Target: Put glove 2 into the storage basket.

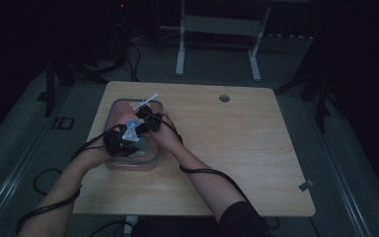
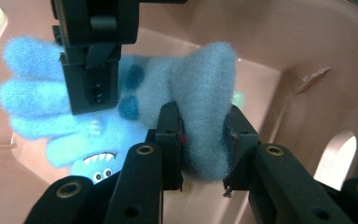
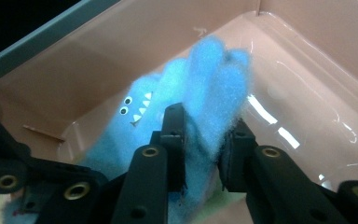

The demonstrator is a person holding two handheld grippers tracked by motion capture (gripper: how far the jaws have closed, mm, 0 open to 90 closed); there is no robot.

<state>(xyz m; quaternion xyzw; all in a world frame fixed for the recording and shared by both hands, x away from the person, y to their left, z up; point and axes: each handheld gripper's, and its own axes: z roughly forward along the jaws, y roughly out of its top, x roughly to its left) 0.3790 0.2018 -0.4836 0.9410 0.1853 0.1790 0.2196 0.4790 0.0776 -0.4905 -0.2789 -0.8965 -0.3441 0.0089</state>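
The wooden desk [image 1: 227,148] spans the middle of the high view, with a small round hole [image 1: 224,98] near its far edge and a bit of tape [image 1: 306,185] near its right near corner. On its left part stands a pink plastic bin [image 1: 128,165] with a grey rim, and both forearms of the person reach into it from the near side.

Inside the bin, raised off its floor, is a fuzzy blue glove [image 2: 51,102] with a little monster face of white eyes and teeth on it. In the left gripper view the glove's fingers spread to the left, darker blue spots mark its middle, and a paler grey-blue end [image 2: 205,112] hangs to the right against the bin's pink wall.

The left tool [image 1: 121,143] sits at the near left of the bin in the high view. Its jaws are clamped on the grey-blue end of the glove, the fabric bulging between the pads [image 2: 235,140].

The right tool [image 1: 148,118] lies just beyond it, toward the far side of the bin. In the right gripper view its jaws pinch the bright blue finger part [image 3: 214,93] of the glove, with the monster face [image 3: 135,109] just left of them. In the left gripper view the same tool [image 2: 93,60] comes down from above onto the glove's fingers.
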